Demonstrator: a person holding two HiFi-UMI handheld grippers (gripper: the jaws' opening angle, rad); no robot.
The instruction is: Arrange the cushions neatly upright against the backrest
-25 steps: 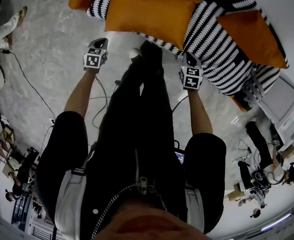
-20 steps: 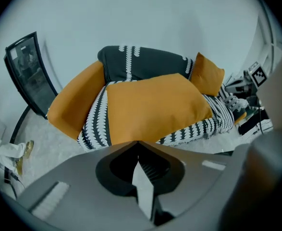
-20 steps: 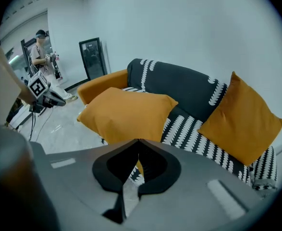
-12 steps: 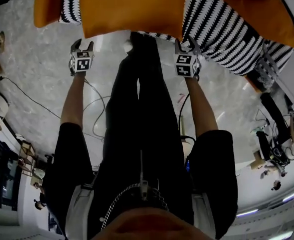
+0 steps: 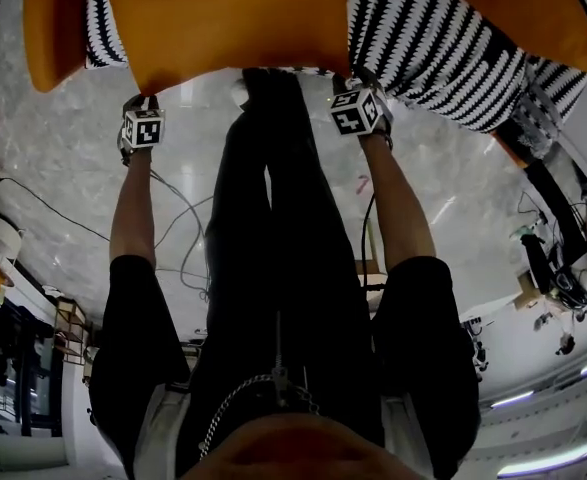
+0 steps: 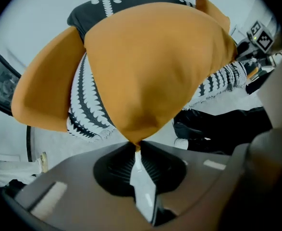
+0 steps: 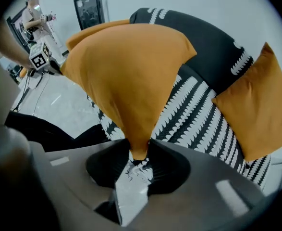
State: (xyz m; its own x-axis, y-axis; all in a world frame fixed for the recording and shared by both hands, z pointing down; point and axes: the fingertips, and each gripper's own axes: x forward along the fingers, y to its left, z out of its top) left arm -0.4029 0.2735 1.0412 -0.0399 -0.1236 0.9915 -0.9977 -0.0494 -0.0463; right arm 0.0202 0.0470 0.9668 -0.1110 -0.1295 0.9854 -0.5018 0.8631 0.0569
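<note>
The black-and-white patterned sofa (image 5: 443, 48) fills the top of the head view, over pale marble floor (image 5: 63, 198). The wearer's black-trousered legs (image 5: 273, 188) stand between both arms, right up to the sofa's front edge. There are 3 orange cushions. The middle cushion (image 5: 233, 18), the largest in view, lies on the seat and overhangs its front. A left cushion (image 5: 53, 18) lies partly behind it. A right cushion (image 5: 533, 13) sits well apart on the stripes. A thin cable (image 5: 173, 218) trails across the floor. Another person (image 7: 35, 13) stands far off.

Both grippers point down at the middle cushion's near corners. The left gripper (image 6: 133, 148) has just been closing and its jaws pinch the tip of 1 corner. The right gripper (image 7: 137, 160) has just been opening, its jaws spread with the other corner sitting between them.
</note>
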